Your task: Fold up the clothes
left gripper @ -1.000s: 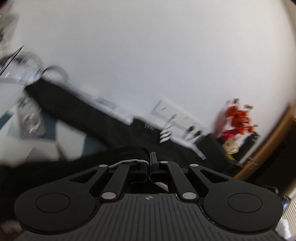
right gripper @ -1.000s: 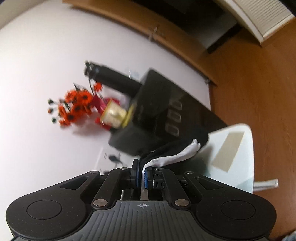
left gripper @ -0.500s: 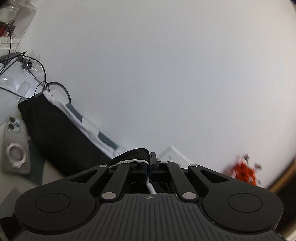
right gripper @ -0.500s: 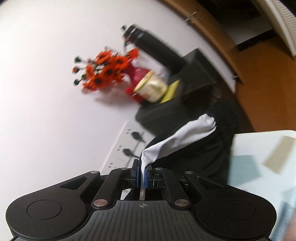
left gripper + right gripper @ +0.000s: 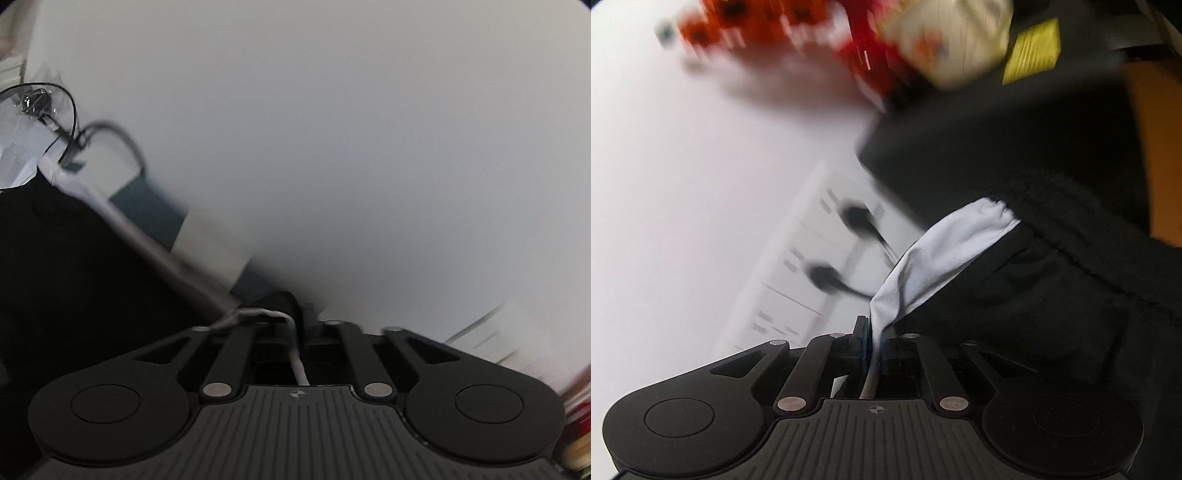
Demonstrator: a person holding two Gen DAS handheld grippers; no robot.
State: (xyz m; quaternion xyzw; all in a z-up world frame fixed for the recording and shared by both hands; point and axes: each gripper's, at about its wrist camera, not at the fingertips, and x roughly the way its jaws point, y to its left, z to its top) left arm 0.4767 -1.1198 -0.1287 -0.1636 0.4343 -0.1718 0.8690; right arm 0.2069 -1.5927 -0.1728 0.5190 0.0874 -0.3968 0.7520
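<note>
A black garment (image 5: 74,277) fills the lower left of the left wrist view and lies over the table. Its white drawstring (image 5: 295,354) runs down through my left gripper (image 5: 304,321), and a lump of black cloth sits between the jaws. They are opening and stand slightly apart. In the right wrist view the same black garment (image 5: 1034,295) fills the right side. A strip of its white lining (image 5: 953,243) leads into my right gripper (image 5: 875,332). Those jaws are opening too, with the white cloth still between them.
A black cable (image 5: 110,129) loops at the upper left, near the white and teal table top (image 5: 147,206). Close ahead of the right gripper are a white wall socket panel with dark plugs (image 5: 827,273), blurred orange flowers (image 5: 738,18) and a black box (image 5: 997,129).
Both grippers have swept fast across the room, carrying the garment toward the wall. The flowers and socket panel loom larger on the right. Both pairs of jaws, tightly shut before, have parted a little.
</note>
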